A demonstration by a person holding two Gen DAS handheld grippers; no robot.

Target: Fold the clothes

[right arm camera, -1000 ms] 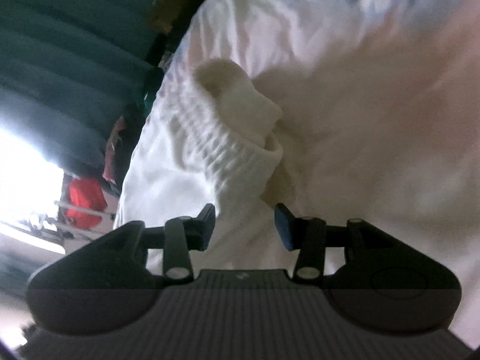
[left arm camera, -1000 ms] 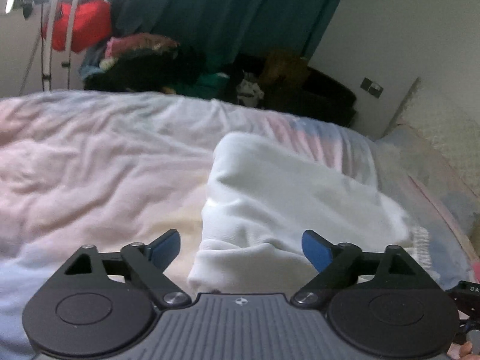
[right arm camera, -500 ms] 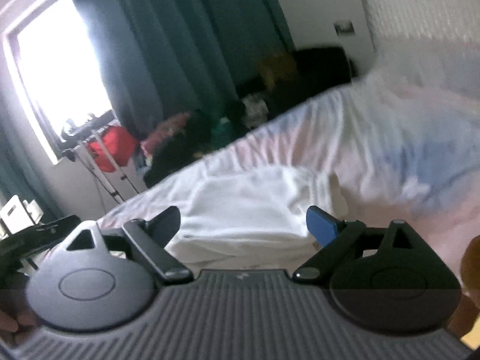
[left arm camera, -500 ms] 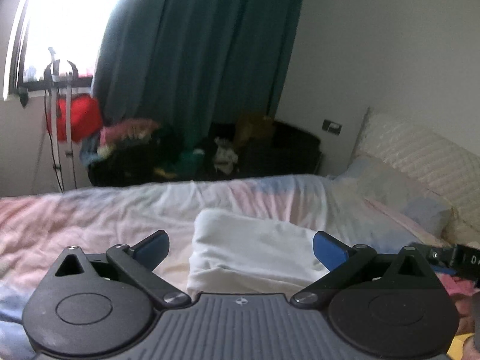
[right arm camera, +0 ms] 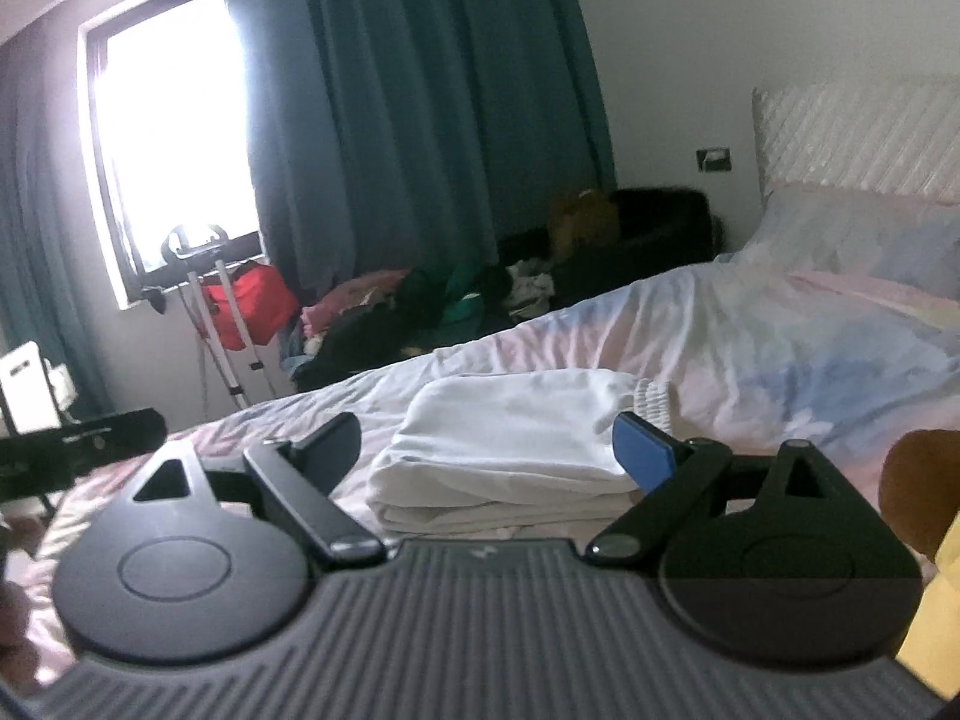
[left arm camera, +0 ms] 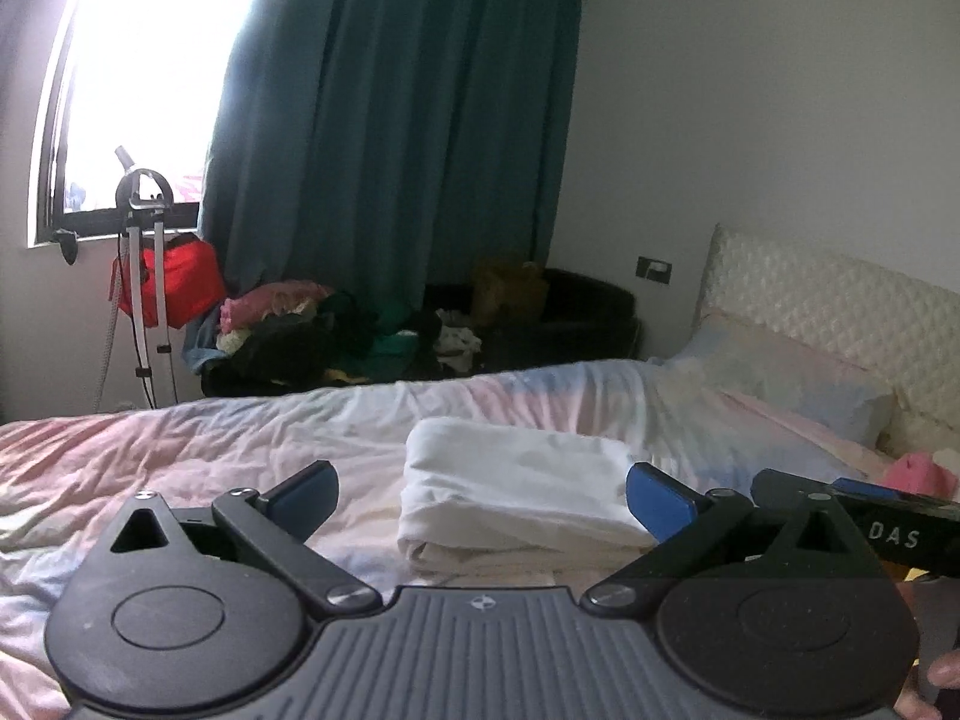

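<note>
The bed [left arm camera: 180, 450] fills the lower half of both views, covered by a rumpled pastel sheet in pink, white and blue. Teal curtains [left arm camera: 390, 120] hang across the upper centre beside a bright window [left arm camera: 144, 60] at upper left. A quilted headboard [left arm camera: 840, 300] and a pillow [left arm camera: 780, 372] occupy the right edge. A pile of clothes [left arm camera: 288, 330] lies beyond the bed at centre left.

The folded white garment [left arm camera: 516, 480] lies flat on the bed at centre frame, stacked in layers. Its long axis runs left to right across the frame. A ribbed cuff [right arm camera: 654, 399] shows at its right end in the right wrist view.

The left gripper [left arm camera: 480, 495] stands wide apart and holds nothing; the garment shows between its fingers. The right gripper [right arm camera: 486, 441] is likewise spread wide and empty.
</note>
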